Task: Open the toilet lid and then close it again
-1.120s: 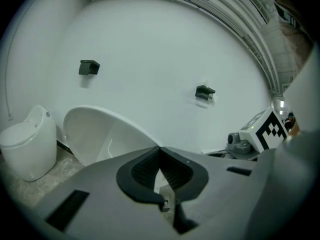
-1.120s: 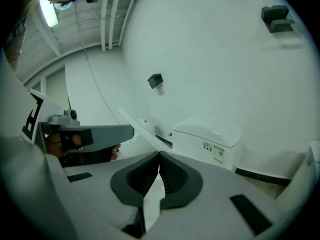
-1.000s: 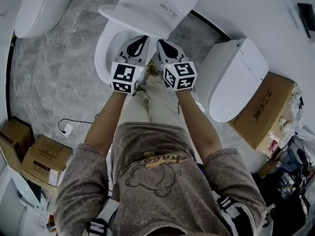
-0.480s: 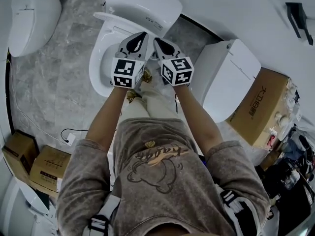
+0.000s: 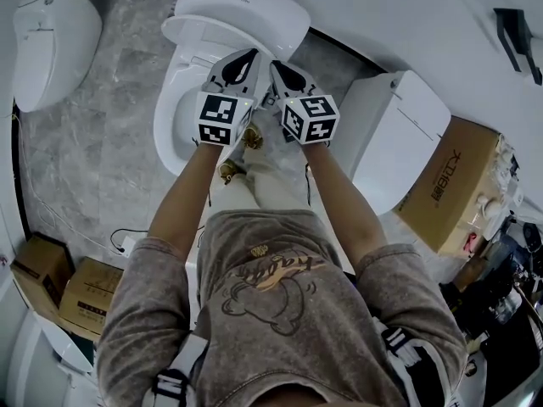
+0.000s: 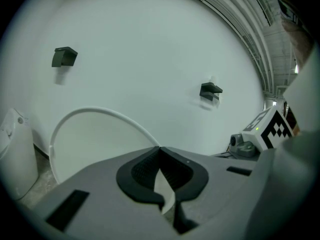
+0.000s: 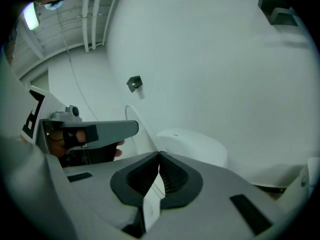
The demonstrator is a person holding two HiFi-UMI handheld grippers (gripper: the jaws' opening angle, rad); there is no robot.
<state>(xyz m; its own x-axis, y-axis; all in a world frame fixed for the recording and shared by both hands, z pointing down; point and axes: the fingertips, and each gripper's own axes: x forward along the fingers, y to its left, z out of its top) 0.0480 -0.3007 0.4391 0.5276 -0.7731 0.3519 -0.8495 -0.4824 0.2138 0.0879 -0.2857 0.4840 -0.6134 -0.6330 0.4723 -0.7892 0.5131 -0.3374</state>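
In the head view, the toilet lid point(image 5: 246, 11) stands raised at the top centre of the frame, above the open seat point(image 5: 174, 100). The left gripper point(image 5: 249, 56) and the right gripper point(image 5: 276, 64) sit side by side just below the lid, over the seat's right part. Both point toward the top of the frame. A second toilet point(image 5: 51, 41) stands at the upper left and a third toilet point(image 5: 399, 134) at the right. A cardboard box point(image 5: 454, 189) lies beyond the third one. The floor point(image 5: 102, 159) is grey stone.

In the left gripper view, the fingers point(image 6: 145, 166) are pressed together, tips meeting, with nothing gripped. A white sliver shows through the gap behind the tips. The lid's rim makes a white arc at centre left, running down to just behind the tips. Whether it touches them I cannot tell. Two dark wall brackets point(image 6: 64, 57) sit on the white wall point(image 6: 150, 44). The right gripper's marker cube point(image 6: 274, 129) shows at the right edge.

In the right gripper view, the fingers point(image 7: 172, 174) are likewise closed tip to tip on nothing. The lid shows edge-on as a thin white curve just left of the tips. The left gripper is at the left, with a hand point(image 7: 60, 144) behind it. A white toilet body lies right of centre.
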